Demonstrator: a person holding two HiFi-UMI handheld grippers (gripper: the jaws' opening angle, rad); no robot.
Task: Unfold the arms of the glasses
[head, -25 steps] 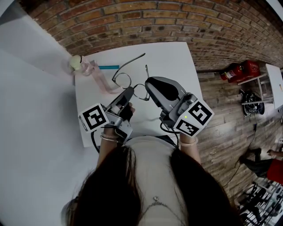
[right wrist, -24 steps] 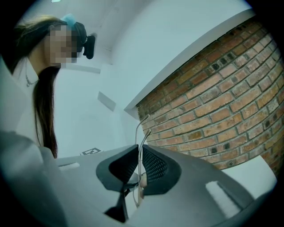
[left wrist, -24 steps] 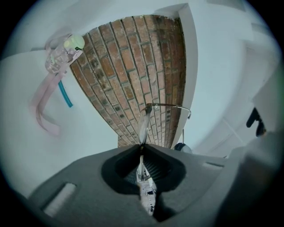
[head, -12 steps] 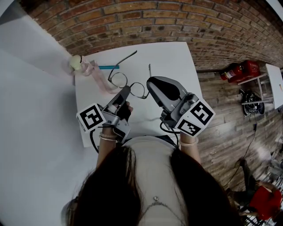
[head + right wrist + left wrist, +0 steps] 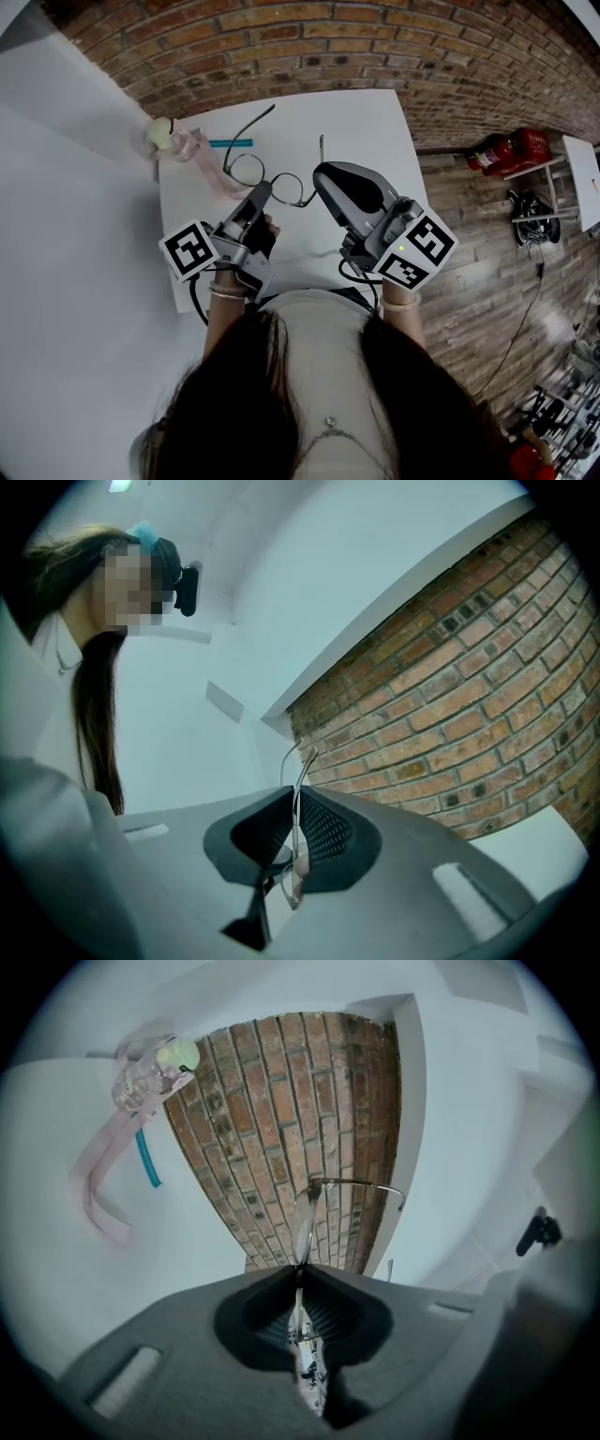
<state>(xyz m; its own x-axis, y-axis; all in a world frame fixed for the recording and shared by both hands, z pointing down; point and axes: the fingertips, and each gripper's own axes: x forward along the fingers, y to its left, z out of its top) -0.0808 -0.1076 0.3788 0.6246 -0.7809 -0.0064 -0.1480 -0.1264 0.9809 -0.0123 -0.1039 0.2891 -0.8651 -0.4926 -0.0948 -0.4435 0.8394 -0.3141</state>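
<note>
The left gripper (image 5: 262,191) (image 5: 300,1271) has its jaws pressed together on the glasses (image 5: 271,182) (image 5: 306,1221), pinching the rim of one lens right at the jaw tips. The right gripper (image 5: 321,176) (image 5: 294,795) is clamped the same way on the thin wire at the other side of the frame, so the pair hangs between the two tools over the middle of the white table (image 5: 366,122). I can't tell whether the frame touches the tabletop.

Both arms stand out from the frame, away from the person. One slants off toward the far left of the table, and the other runs straight toward the far edge, just beside the right gripper's nose.

Near the table's far left corner lies a pink strap (image 5: 208,169) (image 5: 101,1177) with a pale yellow-green ball (image 5: 160,132) (image 5: 177,1055) at its end. A teal stick (image 5: 231,142) (image 5: 147,1159) lies beside it. Off to the right, on the wooden floor, lies a red extinguisher (image 5: 512,151).
</note>
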